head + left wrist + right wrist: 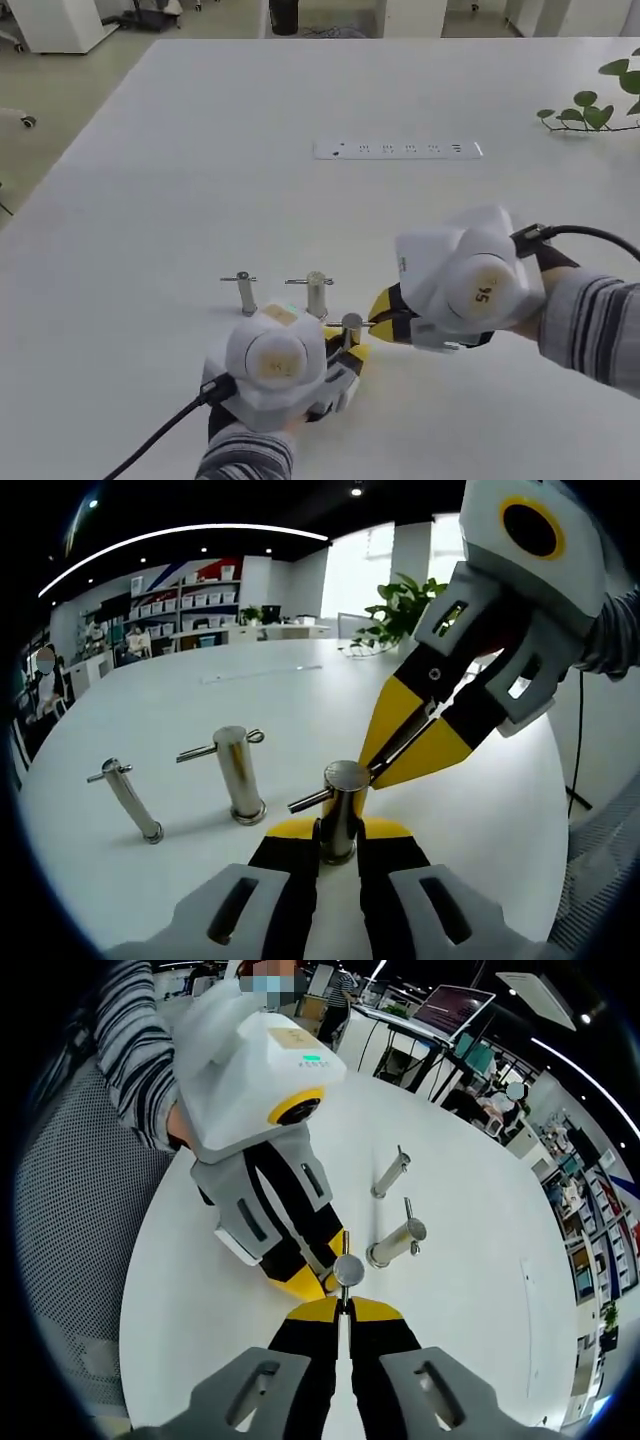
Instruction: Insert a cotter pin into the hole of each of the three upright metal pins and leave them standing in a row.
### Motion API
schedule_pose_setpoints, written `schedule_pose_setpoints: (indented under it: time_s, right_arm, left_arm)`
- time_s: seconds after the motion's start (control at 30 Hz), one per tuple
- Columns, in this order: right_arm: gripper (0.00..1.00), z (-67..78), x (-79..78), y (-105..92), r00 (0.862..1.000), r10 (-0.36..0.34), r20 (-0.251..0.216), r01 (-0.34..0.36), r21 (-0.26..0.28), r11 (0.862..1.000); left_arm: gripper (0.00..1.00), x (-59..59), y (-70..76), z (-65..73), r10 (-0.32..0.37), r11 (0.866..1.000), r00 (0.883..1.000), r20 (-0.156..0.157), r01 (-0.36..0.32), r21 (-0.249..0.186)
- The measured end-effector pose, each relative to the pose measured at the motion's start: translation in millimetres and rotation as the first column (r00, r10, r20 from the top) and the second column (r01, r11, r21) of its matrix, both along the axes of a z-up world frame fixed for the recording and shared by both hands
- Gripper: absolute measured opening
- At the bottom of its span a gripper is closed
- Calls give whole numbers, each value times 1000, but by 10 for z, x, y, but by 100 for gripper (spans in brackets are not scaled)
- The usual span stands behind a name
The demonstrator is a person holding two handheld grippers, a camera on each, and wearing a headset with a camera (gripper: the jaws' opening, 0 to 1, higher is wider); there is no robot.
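Inside left hand-held gripper [338, 835] sits clamped metal pin [341, 800]; right one [343, 1310] grips cotter pin [308, 800].

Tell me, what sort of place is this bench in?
Probably an open-plan office or lab workspace: shelves stacked with bins along a wall, a laptop on another desk, and a plant nearby.

Bare table [150, 200] wide open left and far, middle pin [317, 293] just left-far of right pin [352, 323], left gripper [350, 352] blocking its near side, right gripper [376, 318] its right, power strip [398, 150] well beyond
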State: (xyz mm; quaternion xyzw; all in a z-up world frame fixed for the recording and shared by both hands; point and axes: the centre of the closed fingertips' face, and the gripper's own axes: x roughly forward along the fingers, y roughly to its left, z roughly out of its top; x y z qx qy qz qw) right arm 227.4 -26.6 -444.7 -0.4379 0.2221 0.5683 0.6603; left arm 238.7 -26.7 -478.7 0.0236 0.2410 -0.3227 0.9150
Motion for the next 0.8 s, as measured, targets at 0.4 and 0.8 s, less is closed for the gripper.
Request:
schedule_pose_setpoints:
  time_s: [0.4, 0.8]
  right_arm:
    - [0, 5, 2, 47, 1000, -9, -21, 10, 28, 1000]
    - [1, 32, 5, -60, 998, -47, -37, 48, 43, 998]
  left_arm:
    - [11, -2, 16, -5, 19, 1000, 1000, -11, -19, -7]
    - [11, -2, 21, -9, 19, 1000, 1000, -14, -19, -7]
